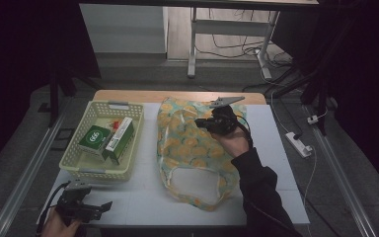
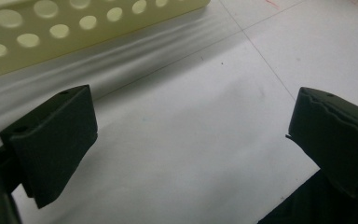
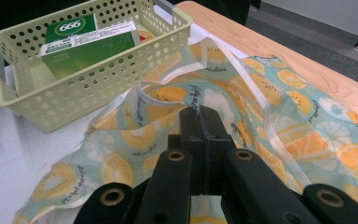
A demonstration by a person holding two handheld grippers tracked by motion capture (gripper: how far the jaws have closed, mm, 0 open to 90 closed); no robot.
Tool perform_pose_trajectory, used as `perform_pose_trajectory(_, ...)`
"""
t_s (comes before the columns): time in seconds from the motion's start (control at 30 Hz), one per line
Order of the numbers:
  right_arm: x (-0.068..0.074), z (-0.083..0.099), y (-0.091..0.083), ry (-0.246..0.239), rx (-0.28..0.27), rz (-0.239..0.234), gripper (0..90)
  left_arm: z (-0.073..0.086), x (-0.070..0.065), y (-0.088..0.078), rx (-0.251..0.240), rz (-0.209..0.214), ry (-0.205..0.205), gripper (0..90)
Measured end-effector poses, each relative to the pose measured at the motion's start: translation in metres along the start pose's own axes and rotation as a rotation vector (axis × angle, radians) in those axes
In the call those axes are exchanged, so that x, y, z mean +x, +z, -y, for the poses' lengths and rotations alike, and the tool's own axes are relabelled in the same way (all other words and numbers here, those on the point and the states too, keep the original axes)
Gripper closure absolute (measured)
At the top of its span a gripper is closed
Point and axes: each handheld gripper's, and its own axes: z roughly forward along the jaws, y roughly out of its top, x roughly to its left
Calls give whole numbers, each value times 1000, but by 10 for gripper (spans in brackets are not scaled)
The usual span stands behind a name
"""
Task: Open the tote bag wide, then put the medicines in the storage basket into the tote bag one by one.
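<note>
Fruit-print bag (image 1: 192,148) — rumpled, beside basket (image 1: 74,163)

Dim high view, brighter gripper views — soft detail throughout.

High view: underexposed, corners go black, floor beyond table (image 1: 286,148) lit from far end; low res, grainy. Left gripper view: even light on white surface, jaws close & blurred, soft shadow under basket (image 2: 88,32) wall. Right gripper view: fruit-print bag (image 3: 279,126) fairly sharp, near linkage out of focus — no glare.
</note>
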Motion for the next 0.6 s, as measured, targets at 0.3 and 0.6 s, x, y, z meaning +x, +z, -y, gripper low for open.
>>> perform_pose_trajectory(0.3, 0, -5, -1, 0, 15, 5, 900, 0, 1, -1, -7, 4, -10, 16)
perform_pose_trajectory(0.6, 1, -3, -3, -3, 10, 8, 900, 1, 3, -2, -22, 20, -20, 17)
